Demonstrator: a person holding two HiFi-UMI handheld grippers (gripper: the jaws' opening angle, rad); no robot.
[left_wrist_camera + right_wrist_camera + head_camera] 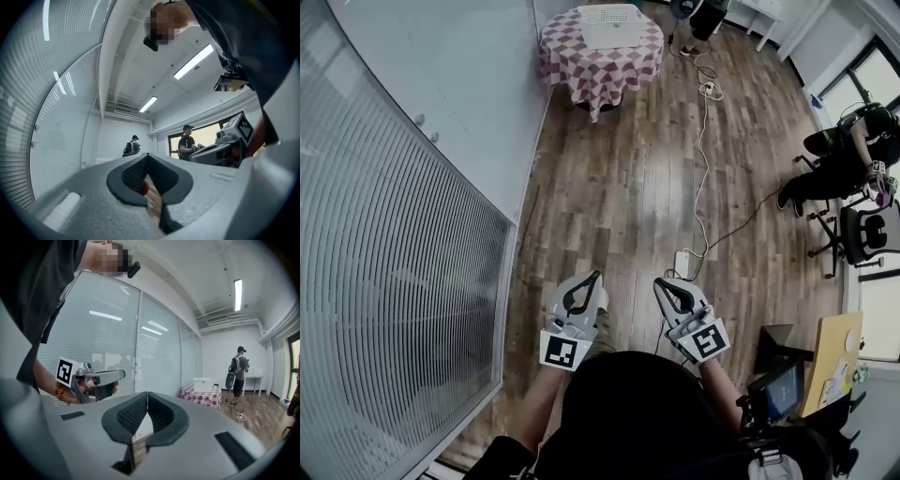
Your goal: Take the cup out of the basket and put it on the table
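A round table (pixel 572 58) with a pink checkered cloth stands far away across the room, and a white basket (pixel 610 25) sits on it. The same table (pixel 202 398) and basket (pixel 203 384) show small in the right gripper view. No cup shows from here. My left gripper (pixel 593 276) and right gripper (pixel 657 281) hang side by side at waist height over the wooden floor, far from the table. The left gripper's (pixel 147 154) jaws are shut with their tips together and nothing between them. The right gripper's (pixel 147 393) jaws are the same.
A glass wall with blinds (pixel 394 281) runs along the left. A white cable (pixel 703 150) and a power strip (pixel 682 263) lie on the floor ahead. At the right are a seated person (pixel 848 164), an office chair (pixel 870 234) and a desk (pixel 834 361). Another person (pixel 238 369) stands near the table.
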